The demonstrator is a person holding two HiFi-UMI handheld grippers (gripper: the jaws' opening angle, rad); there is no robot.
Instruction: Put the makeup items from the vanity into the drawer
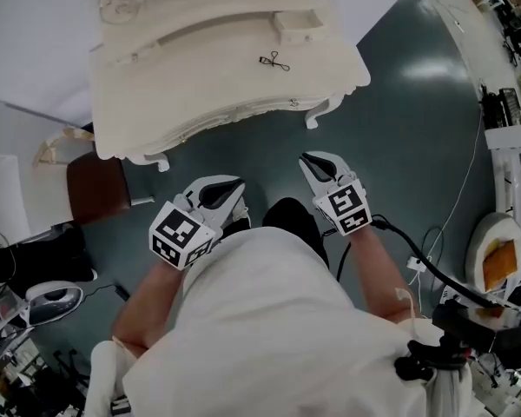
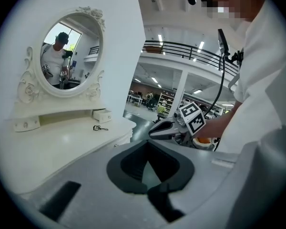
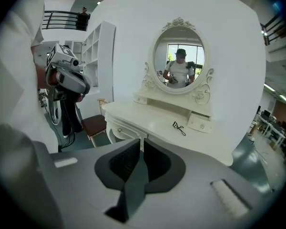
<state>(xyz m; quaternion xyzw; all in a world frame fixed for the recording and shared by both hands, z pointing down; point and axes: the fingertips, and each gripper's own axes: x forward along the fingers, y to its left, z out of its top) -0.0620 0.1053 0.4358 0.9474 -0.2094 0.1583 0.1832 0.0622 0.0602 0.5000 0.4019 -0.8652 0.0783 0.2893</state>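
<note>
The cream vanity [image 1: 200, 85] stands ahead of me. A small black eyelash curler [image 1: 276, 61] lies on its top near a little drawer box [image 1: 297, 24]. In the right gripper view, the curler [image 3: 179, 128] sits before the oval mirror [image 3: 179, 61], and the vanity's front drawer [image 3: 120, 130] is closed. My left gripper [image 1: 234, 189] and right gripper [image 1: 311, 160] hang close to my body over the floor, short of the vanity. Both are shut and hold nothing. The left gripper view also shows the curler [image 2: 100, 128] and the right gripper [image 2: 168, 128].
A brown-seated chair [image 1: 95, 188] stands left of the vanity. Black cables [image 1: 417, 268] trail over the grey-green floor [image 1: 399, 129] at my right, by a tripod head [image 1: 456, 346]. Benches with equipment line the far right edge [image 1: 508, 102].
</note>
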